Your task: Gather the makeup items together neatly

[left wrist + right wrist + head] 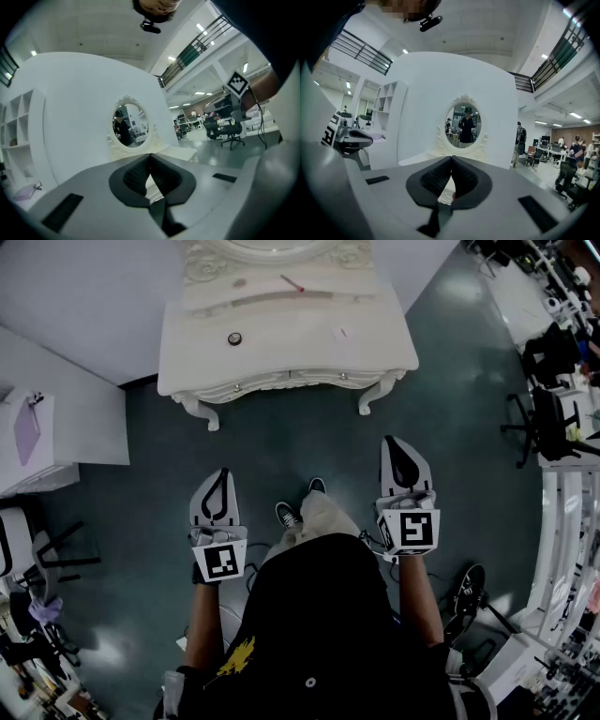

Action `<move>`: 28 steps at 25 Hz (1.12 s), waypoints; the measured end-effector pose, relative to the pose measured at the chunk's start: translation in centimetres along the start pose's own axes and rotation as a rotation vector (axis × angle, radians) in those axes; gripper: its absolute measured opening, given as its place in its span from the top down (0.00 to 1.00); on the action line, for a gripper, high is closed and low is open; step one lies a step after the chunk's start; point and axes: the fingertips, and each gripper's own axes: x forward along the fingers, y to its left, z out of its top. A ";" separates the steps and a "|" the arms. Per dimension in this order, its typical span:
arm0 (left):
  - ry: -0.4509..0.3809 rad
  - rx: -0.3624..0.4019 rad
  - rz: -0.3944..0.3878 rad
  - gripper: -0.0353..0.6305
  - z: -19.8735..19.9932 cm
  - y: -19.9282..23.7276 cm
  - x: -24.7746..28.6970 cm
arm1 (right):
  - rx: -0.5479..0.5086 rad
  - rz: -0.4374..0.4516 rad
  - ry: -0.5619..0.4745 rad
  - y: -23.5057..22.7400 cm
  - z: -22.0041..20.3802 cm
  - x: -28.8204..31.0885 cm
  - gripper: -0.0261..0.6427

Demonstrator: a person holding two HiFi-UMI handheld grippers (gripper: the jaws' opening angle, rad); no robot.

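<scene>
with our left tool [222, 472] and right tool [393, 441] both closed on nothing and well short of the counter [281, 348], we judge the thin red stick [292, 283], small round pot [234, 338] and pale bit [341, 334] lying apart on it light, stiff, roll-prone, best pinched mid-body.

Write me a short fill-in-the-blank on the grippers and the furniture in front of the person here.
The jaws of the left gripper and the right gripper are both ____.
The dressing table is ____ in colour.
Its mirror is ____ in shape.
Missing words: shut; white; oval.
</scene>
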 end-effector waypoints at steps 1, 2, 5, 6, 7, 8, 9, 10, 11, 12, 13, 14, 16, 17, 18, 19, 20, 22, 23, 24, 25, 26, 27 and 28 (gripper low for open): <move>0.006 0.023 0.010 0.93 0.2 0.1 -1.4 | 0.024 0.001 -0.009 0.5 -0.3 -1.1 0.94; 0.010 0.027 0.025 0.93 0.3 0.2 -2.7 | 0.048 0.004 -0.018 1.0 -0.6 -2.1 0.94; 0.002 -0.205 0.144 0.93 -0.1 0.7 -6.5 | 0.093 0.021 -0.036 2.5 -1.5 -5.3 0.94; -0.007 -0.286 0.189 0.93 -0.1 0.8 -7.5 | 0.089 0.027 -0.035 2.8 -1.8 -6.3 0.94; -0.015 -0.320 0.223 0.93 0.2 0.8 -8.4 | 0.078 0.034 -0.037 2.9 -2.0 -7.3 0.94; -0.023 -0.334 0.251 0.93 0.6 0.6 -9.1 | 0.069 0.044 -0.043 2.9 -2.1 -8.2 0.94; -0.027 -0.346 0.275 0.93 1.2 0.3 -9.9 | 0.065 0.057 -0.049 2.8 -2.2 -9.4 0.94; -0.027 -0.356 0.291 0.93 2.0 -0.3 -10.7 | 0.068 0.070 -0.051 2.8 -2.3 -10.7 0.94; -0.023 -0.345 0.293 0.93 2.9 -1.2 -11.6 | 0.075 0.082 -0.048 2.7 -2.6 -12.3 0.94; -0.018 -0.289 0.280 0.93 4.1 -2.1 -12.4 | 0.084 0.091 -0.045 2.4 -2.8 -13.8 0.94; -0.015 -0.185 0.256 0.93 5.6 -3.1 -12.8 | 0.091 0.096 -0.047 1.9 -3.0 -15.1 0.94; -0.018 -0.079 0.233 0.93 7.0 -3.8 -13.1 | 0.097 0.097 -0.052 1.3 -3.2 -16.1 0.94; -0.057 -0.084 0.243 0.93 9.0 -5.2 -13.7 | 0.118 0.087 -0.059 0.2 -3.8 -17.7 0.94; -0.090 -0.199 0.271 0.93 9.6 -5.8 -14.2 | 0.129 0.080 -0.060 -0.3 -4.1 -18.4 0.94; -0.115 -0.295 0.289 0.93 10.0 -6.6 -14.5 | 0.138 0.073 -0.063 -0.8 -4.2 -19.0 0.94; -0.127 -0.331 0.288 0.93 10.3 -7.5 -14.7 | 0.147 0.068 -0.068 -1.1 -4.1 -19.5 0.93; -0.127 -0.307 0.270 0.93 10.7 -8.5 -14.9 | 0.152 0.068 -0.076 -1.2 -3.8 -20.0 0.86; -0.109 -0.130 0.207 0.87 11.7 -10.3 -15.1 | 0.144 0.081 -0.102 -1.1 -2.9 -21.1 0.77; -0.109 -0.058 0.185 0.82 12.4 -11.1 -15.2 | 0.131 0.091 -0.116 -1.0 -2.5 -21.7 0.72; -0.118 -0.032 0.178 0.80 13.0 -11.7 -15.3 | 0.119 0.102 -0.127 -1.0 -2.2 -22.3 0.69; -0.137 -0.051 0.182 0.78 13.6 -12.1 -15.5 | 0.113 0.111 -0.133 -0.9 -1.9 -22.8 0.66; -0.158 -0.114 0.196 0.75 14.1 -12.4 -15.8 | 0.114 0.119 -0.136 -0.9 -1.8 -23.4 0.62; -0.176 -0.196 0.212 0.70 14.4 -12.6 -16.0 | 0.121 0.126 -0.137 -0.9 -1.6 -23.8 0.59; -0.185 -0.255 0.220 0.64 14.7 -12.7 -16.1 | 0.128 0.136 -0.139 -0.9 -1.4 -24.2 0.54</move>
